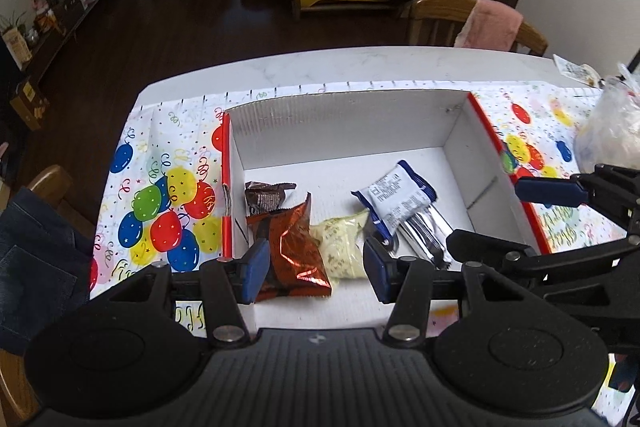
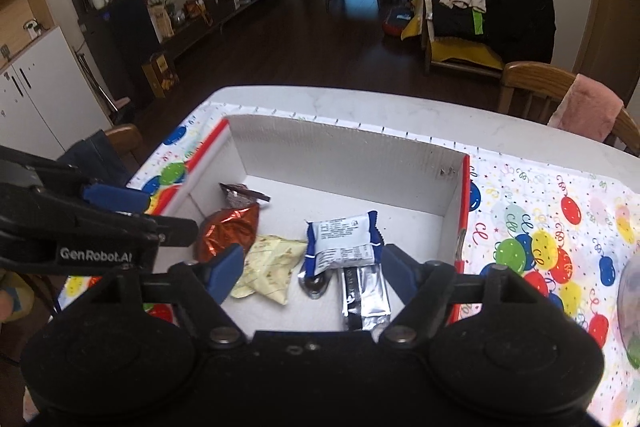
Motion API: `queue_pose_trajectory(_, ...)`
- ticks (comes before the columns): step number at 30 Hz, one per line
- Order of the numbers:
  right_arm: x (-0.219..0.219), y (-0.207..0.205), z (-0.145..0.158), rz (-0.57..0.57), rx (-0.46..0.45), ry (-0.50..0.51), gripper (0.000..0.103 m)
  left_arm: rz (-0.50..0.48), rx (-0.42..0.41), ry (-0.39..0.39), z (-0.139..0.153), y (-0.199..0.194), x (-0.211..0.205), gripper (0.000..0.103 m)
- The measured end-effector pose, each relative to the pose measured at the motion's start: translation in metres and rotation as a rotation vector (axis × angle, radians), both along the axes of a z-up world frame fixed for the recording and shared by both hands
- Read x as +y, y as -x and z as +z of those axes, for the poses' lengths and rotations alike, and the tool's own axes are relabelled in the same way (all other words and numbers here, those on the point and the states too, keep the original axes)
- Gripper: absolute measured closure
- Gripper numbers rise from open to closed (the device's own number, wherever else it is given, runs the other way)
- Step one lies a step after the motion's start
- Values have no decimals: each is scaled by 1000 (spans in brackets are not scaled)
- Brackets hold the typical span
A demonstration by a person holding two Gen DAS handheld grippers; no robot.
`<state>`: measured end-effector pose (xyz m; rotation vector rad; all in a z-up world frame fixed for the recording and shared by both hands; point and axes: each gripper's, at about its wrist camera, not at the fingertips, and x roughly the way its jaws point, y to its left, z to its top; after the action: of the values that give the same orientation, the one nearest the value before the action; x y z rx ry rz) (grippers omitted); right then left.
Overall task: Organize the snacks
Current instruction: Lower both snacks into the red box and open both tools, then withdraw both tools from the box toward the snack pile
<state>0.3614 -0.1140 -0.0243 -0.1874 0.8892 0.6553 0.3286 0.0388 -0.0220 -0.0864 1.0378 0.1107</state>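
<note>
since both grippers hang above the white box [image 2: 344,151] with nothing between their pads, the left gripper [image 1: 316,267] stands partly open and the right gripper [image 2: 312,273] wider, both empty. five packets lie on the box floor: a brown wrapper [image 2: 240,197] at ten o'clock, a copper foil bag [image 2: 228,233] and a pale yellow packet [image 2: 272,263] toward the centre, and a blue-edged white packet [image 2: 344,241] lying over a silver bar wrapper [image 2: 362,295] at five o'clock. all look light, crinkly and slick, likely crushable, so i'd pinch a sealed end seam gently, not the puffed middle.
</note>
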Motion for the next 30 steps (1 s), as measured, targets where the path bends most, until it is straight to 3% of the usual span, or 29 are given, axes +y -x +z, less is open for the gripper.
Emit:
queue_pose_trajectory(5,-6,22,11,-1,-11,-30,23,-16,-39,4,12,25,-4,52)
queue_pose_trajectory(17,-28,73,30,-2,-31,-128,11,-55,-137,3,33,84,-14,38)
queue_pose_trajectory(30,-48,122,26,-2,-54,-206,2,-88,-211,12,27,148,-19,25)
